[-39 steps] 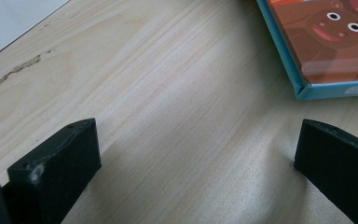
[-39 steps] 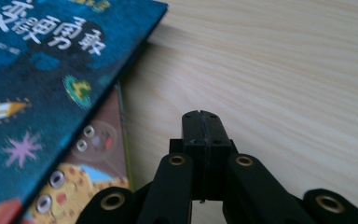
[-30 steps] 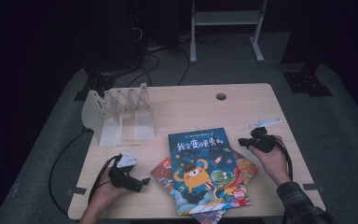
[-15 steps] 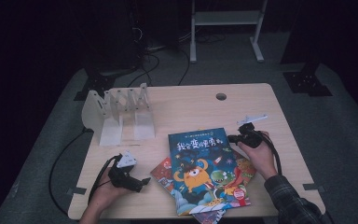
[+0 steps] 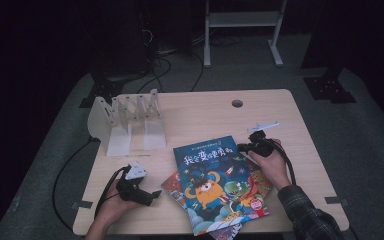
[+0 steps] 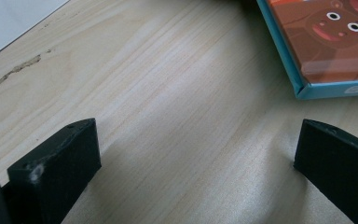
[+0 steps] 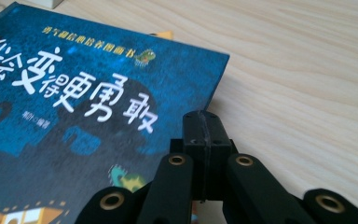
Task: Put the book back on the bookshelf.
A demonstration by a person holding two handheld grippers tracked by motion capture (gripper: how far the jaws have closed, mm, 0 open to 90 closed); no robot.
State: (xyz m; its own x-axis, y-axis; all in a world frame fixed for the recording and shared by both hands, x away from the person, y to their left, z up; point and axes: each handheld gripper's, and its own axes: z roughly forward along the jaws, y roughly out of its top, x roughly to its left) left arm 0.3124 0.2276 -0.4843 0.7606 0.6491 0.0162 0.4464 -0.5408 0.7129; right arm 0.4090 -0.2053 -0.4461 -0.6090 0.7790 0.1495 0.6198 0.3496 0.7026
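Right gripper (image 7: 204, 140), jaws pressed together and holding nothing, rests at the near right corner of the blue book (image 7: 88, 107). Left gripper (image 6: 196, 154) sits wide open over bare bench (image 6: 168, 84), empty, beside another book's corner (image 6: 326, 42). Books lie fanned under the blue one with its cartoon monsters; a white rack (image 5: 125, 120) stands farther left.

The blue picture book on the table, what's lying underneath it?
Under the blue picture book lie other books, fanned out, with red and orange edges showing at its left, right and bottom. Their covers are mostly hidden, so their number is unclear.
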